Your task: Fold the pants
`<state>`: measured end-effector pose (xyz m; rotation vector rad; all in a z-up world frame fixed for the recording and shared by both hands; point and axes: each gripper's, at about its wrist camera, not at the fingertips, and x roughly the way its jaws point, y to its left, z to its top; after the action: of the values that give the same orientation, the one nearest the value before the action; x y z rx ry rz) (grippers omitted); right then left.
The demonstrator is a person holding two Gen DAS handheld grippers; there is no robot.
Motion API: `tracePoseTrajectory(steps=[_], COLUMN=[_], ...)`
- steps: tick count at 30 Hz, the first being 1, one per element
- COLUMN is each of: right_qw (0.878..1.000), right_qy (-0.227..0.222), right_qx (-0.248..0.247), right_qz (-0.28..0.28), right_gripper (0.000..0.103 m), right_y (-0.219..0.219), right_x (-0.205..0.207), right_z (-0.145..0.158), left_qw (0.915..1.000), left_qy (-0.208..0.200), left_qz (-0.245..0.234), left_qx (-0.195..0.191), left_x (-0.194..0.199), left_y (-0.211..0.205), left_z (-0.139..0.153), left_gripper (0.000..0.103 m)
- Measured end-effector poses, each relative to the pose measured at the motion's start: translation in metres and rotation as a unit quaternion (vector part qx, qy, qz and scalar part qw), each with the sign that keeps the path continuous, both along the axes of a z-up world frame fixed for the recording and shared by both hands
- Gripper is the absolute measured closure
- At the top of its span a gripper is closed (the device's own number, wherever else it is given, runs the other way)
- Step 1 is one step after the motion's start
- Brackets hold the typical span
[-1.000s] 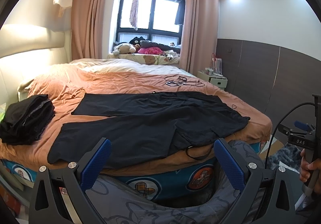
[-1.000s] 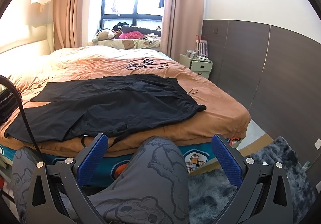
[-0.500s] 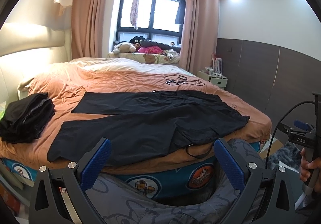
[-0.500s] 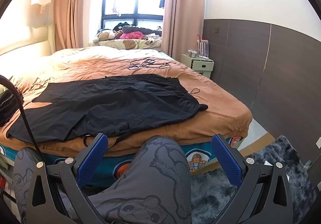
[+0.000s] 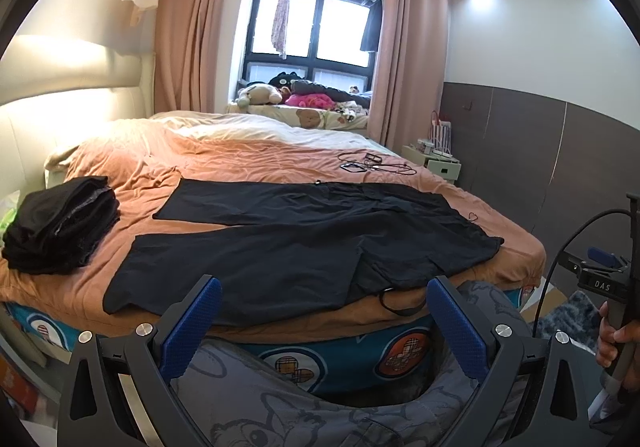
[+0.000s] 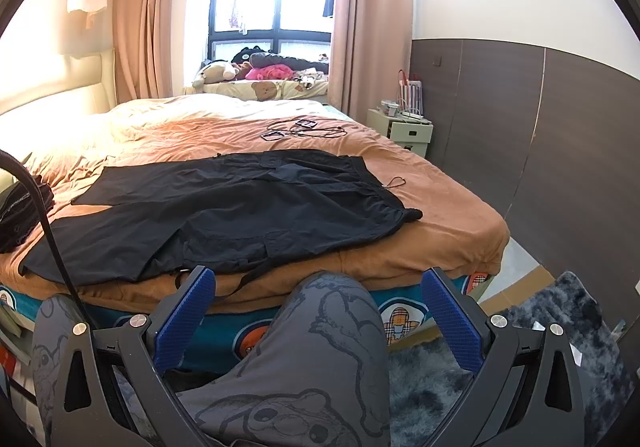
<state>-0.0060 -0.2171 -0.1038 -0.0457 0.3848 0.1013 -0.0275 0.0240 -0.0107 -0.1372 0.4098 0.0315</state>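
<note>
Nearest in, left claw spread wide, blue pads empty, held low and level over a lap in grey cartoon-print trousers. Right claw likewise wide apart, gripping nothing, hovering above a raised knee in the same grey print. Off at the right edge of the left view, a hand wrapped round the handle of the other tool, a black cable looping up from it, letters "DAS" readable on its body. On the floor by the right side, a shaggy grey-blue rug.

Just beyond the claws, bed edge with a teal side panel showing round cartoon badges. Spread flat on the orange sheet, the black pants: waistband toward the right, legs running left, a drawstring loop dangling over the near edge. Neither claw touching them.

Further left, a stack of folded dark clothes. Beyond the pants, cables and small devices lying on the sheet. By the right wall, a pale bedside cabinet. Farthest back, soft toys on the window ledge between pink curtains.
</note>
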Motion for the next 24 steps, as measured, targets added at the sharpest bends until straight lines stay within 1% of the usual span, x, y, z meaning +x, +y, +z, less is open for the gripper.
tracePoseTrajectory(steps=[7, 10, 15, 20, 24], right_qw=[1.000, 1.000, 0.999, 0.997, 0.994], right_qy=[0.002, 0.007, 0.039, 0.066, 0.095], right_qx=[0.006, 0.000, 0.015, 0.023, 0.030], right_qz=[0.003, 0.001, 0.013, 0.029, 0.037], right_gripper=[0.000, 0.000, 0.000, 0.000, 0.000], right_y=[0.001, 0.002, 0.005, 0.010, 0.009], right_x=[0.004, 0.010, 0.030, 0.059, 0.088], right_z=[0.001, -0.001, 0.002, 0.005, 0.010], left_qw=[0.9999, 0.9997, 0.9984, 0.9959, 0.9903], left_qy=[0.000, 0.003, 0.014, 0.026, 0.049], left_qz=[0.010, 0.019, 0.042, 0.075, 0.112], left_qx=[-0.010, -0.015, -0.036, -0.044, -0.066], left_x=[-0.002, 0.000, 0.004, 0.009, 0.021], left_y=[0.010, 0.018, 0.040, 0.063, 0.091], left_z=[-0.004, -0.008, -0.018, -0.026, -0.038], left_gripper=[0.000, 0.000, 0.000, 0.000, 0.000])
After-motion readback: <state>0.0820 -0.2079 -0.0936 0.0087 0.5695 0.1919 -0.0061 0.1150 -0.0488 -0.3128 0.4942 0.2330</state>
